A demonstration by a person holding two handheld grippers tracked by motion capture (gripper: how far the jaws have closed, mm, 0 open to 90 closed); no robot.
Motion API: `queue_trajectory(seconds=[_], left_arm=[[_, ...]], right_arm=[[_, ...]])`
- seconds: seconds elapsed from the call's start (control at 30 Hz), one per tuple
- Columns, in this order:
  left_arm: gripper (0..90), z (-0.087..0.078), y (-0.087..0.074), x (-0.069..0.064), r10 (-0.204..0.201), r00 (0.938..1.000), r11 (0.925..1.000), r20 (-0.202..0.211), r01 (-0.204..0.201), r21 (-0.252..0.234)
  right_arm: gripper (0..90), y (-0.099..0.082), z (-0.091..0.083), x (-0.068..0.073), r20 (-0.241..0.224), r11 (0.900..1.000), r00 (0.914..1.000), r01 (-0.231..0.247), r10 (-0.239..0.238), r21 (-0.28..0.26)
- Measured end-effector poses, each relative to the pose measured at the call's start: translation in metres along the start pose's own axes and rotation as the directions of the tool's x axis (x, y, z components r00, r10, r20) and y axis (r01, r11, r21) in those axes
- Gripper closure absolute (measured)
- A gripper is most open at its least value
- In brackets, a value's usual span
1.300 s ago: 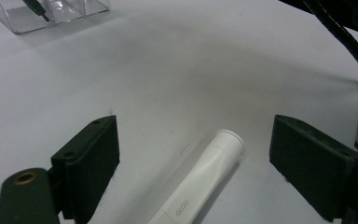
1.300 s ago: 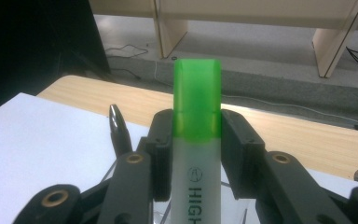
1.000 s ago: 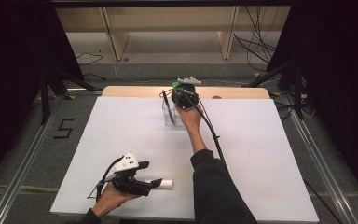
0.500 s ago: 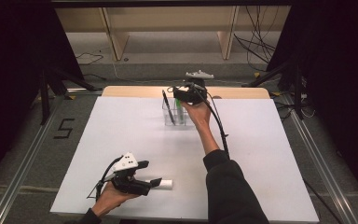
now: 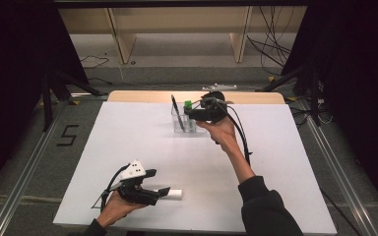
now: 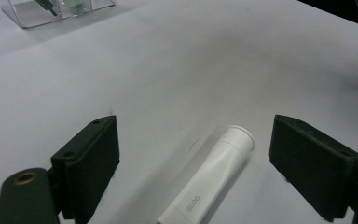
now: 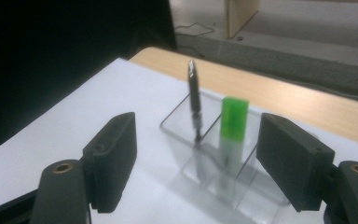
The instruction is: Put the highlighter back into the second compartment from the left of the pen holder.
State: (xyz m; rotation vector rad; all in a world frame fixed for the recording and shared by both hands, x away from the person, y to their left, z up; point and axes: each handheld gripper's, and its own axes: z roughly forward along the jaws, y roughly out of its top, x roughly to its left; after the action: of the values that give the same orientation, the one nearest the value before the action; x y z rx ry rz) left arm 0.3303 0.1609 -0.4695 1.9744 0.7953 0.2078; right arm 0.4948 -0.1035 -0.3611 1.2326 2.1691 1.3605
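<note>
Green-capped highlighter [image 7: 233,135] now stands upright in the clear plastic organiser [image 7: 228,182] beside the black pen [image 7: 195,100], released as the right gripper [image 7: 196,158] lifts clear, jaws just opened wide and empty — drop-off looks done.

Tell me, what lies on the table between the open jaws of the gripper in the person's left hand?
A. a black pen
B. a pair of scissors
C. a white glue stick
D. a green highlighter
C: in the left gripper view a white glue stick lies flat on the white table between the open jaws of the left gripper, which do not touch it.
</note>
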Motion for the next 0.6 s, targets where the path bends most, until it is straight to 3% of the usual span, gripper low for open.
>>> queue_trajectory(seconds=[0.23, 0.47, 0.6], left_arm=[[15.5, 0.000, 0.000, 0.002, -0.005, 1.0000, 1.0000, -0.001, 0.005, 0.001], [15.5, -0.002, 0.003, 0.004, -0.016, 0.9999, 0.9999, 0.005, 0.016, 0.000], [15.5, -0.003, 0.006, 0.004, -0.002, 0.9998, 0.9998, 0.018, 0.001, 0.019]], right_arm=[[29.4, -0.021, -0.024, 0.002, -0.051, 0.9999, 0.9987, 0.007, -0.006, 0.009], [29.2, -0.044, -0.048, 0.005, -0.065, 0.9999, 0.9978, 0.016, -0.016, -0.004], [28.8, -0.060, -0.060, 0.006, -0.067, 0.9995, 0.9973, 0.031, -0.030, 0.004]])
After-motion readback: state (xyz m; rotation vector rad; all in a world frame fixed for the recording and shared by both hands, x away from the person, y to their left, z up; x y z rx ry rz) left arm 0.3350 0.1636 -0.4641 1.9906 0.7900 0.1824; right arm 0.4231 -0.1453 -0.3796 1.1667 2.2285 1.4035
